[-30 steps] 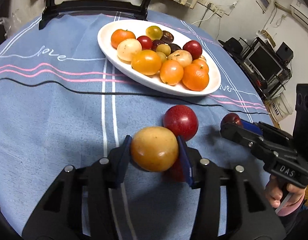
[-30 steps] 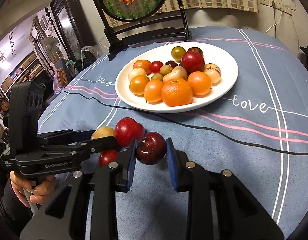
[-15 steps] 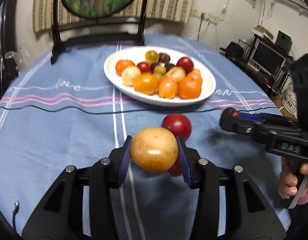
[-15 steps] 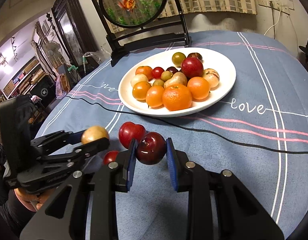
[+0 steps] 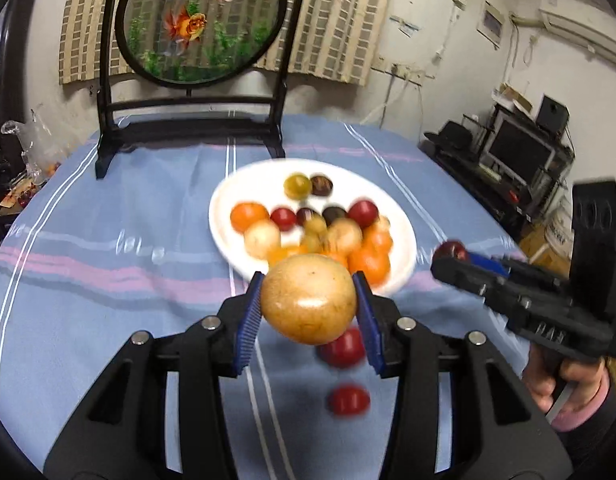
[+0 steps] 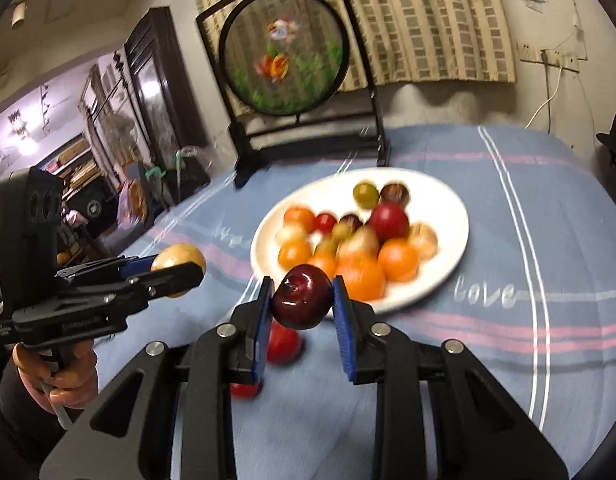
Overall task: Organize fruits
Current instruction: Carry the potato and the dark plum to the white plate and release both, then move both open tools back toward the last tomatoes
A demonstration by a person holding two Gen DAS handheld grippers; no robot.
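Observation:
My left gripper (image 5: 308, 312) is shut on a yellow-brown round fruit (image 5: 308, 298) and holds it above the blue cloth, short of the white plate (image 5: 403, 248). My right gripper (image 6: 302, 304) is shut on a dark red plum (image 6: 302, 302), also lifted near the plate (image 6: 459, 216). The plate holds several oranges, red, yellow and dark fruits. Two red fruits lie on the cloth below the grippers, a larger one (image 5: 343, 346) and a smaller one (image 5: 347, 400). The left gripper with its fruit (image 6: 178, 258) shows in the right wrist view; the right gripper's plum (image 5: 449, 250) shows in the left wrist view.
A round goldfish screen on a black stand (image 5: 200, 20) rises at the table's far edge behind the plate. The round table (image 5: 88, 280) has a blue striped cloth. Shelves with electronics (image 5: 519, 152) stand off to the right, furniture (image 6: 148, 80) to the left.
Both grippers have risen and tilted up with their fruits held. The plate now sits lower and closer in view; the two red fruits stay on the cloth below.

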